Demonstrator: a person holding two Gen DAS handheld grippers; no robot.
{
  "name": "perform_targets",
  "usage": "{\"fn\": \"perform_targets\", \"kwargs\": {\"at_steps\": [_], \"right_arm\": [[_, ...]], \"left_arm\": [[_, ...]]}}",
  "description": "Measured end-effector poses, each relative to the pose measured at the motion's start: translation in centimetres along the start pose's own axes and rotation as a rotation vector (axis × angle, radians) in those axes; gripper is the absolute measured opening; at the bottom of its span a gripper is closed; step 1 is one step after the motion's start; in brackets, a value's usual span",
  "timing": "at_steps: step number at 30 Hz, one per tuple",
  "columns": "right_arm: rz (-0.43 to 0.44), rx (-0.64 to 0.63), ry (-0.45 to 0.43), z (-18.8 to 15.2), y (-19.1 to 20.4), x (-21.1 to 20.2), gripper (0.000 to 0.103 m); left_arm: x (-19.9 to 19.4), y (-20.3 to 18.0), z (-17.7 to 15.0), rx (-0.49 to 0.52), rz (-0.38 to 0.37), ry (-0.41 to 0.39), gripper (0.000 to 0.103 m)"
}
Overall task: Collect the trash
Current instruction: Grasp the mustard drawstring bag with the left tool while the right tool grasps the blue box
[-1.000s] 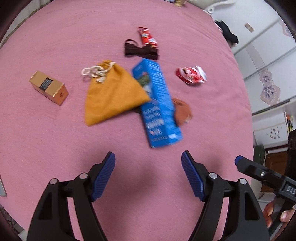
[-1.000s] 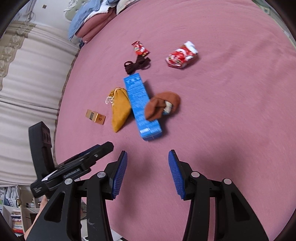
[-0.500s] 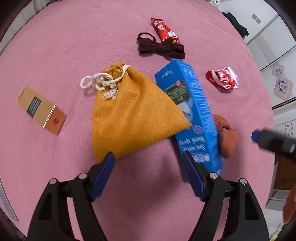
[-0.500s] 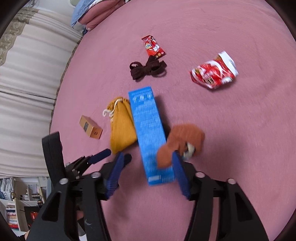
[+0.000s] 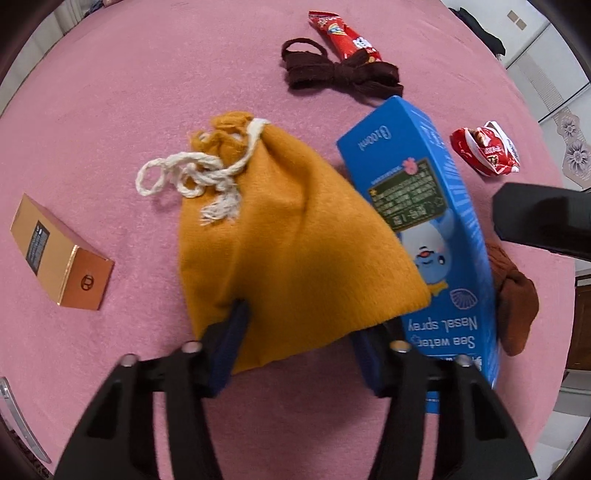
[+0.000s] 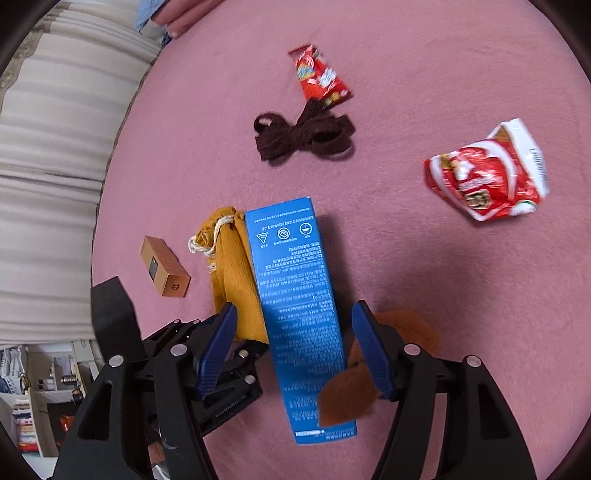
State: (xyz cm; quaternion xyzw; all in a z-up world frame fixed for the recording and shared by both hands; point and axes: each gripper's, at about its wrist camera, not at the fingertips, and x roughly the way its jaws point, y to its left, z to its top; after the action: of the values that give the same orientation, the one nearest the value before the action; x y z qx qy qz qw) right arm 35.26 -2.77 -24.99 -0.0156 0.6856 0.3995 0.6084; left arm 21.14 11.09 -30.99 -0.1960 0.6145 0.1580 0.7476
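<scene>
This is a bedroom in a home: the work surface is a wide pink bedspread (image 6: 443,277) with folded bedding (image 6: 173,18) piled at its far end, and pleated cream curtains (image 6: 55,166) hang along 1 side. Past the bed's other edge stand white wardrobe doors (image 5: 546,62) with a floral motif, and low beside the curtains a cluttered shelf (image 6: 26,424) of books and small household things shows. Personal odds and ends lie on the cover, among them a mustard drawstring pouch (image 5: 288,240), a brown bow (image 6: 306,133) and a nasal spray box (image 6: 299,295).
</scene>
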Motion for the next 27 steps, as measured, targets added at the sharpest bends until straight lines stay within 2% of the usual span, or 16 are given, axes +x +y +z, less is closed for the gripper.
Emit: {"fn": "perform_targets", "kwargs": {"at_steps": [1, 3, 5, 6, 7, 8, 10, 17, 27], "right_arm": [[0.001, 0.001, 0.003, 0.2, 0.0, 0.3, 0.063], [0.003, 0.005, 0.020, 0.5, 0.1, 0.9, 0.064], [-0.008, 0.009, 0.036, 0.7, 0.1, 1.7, 0.063], [-0.018, 0.009, 0.060, 0.7, 0.1, 2.3, 0.062], [-0.032, 0.007, 0.073, 0.7, 0.2, 2.7, 0.051], [-0.055, 0.000, 0.078, 0.6, 0.4, 2.9, 0.048], [-0.071, -0.013, 0.060, 0.1, 0.7, 2.8, 0.047], [-0.015, -0.007, -0.004, -2.8, 2.0, 0.5, 0.046], [0.008, 0.019, -0.075, -9.1, 2.1, -4.3, 0.046]], "left_arm": [[0.0, 0.2, 0.0, -0.005, 0.000, -0.002, 0.038], [-0.2, 1.0, -0.1, -0.036, -0.024, -0.009, 0.024], [-0.3, 1.7, 0.0, -0.066, -0.049, -0.012, 0.015], [-0.5, 2.0, 0.0, -0.083, -0.064, -0.014, 0.015], [-0.7, 2.2, 0.1, -0.096, -0.078, -0.017, 0.014], [-0.9, 2.4, 0.0, -0.109, -0.094, -0.024, 0.013], [-1.7, 3.4, -0.3, -0.152, -0.130, -0.043, 0.013], [-5.4, 4.8, -2.5, -0.250, -0.201, -0.094, 0.012], [-9.9, 1.1, -7.9, -0.234, -0.278, -0.109, 0.012]]}}
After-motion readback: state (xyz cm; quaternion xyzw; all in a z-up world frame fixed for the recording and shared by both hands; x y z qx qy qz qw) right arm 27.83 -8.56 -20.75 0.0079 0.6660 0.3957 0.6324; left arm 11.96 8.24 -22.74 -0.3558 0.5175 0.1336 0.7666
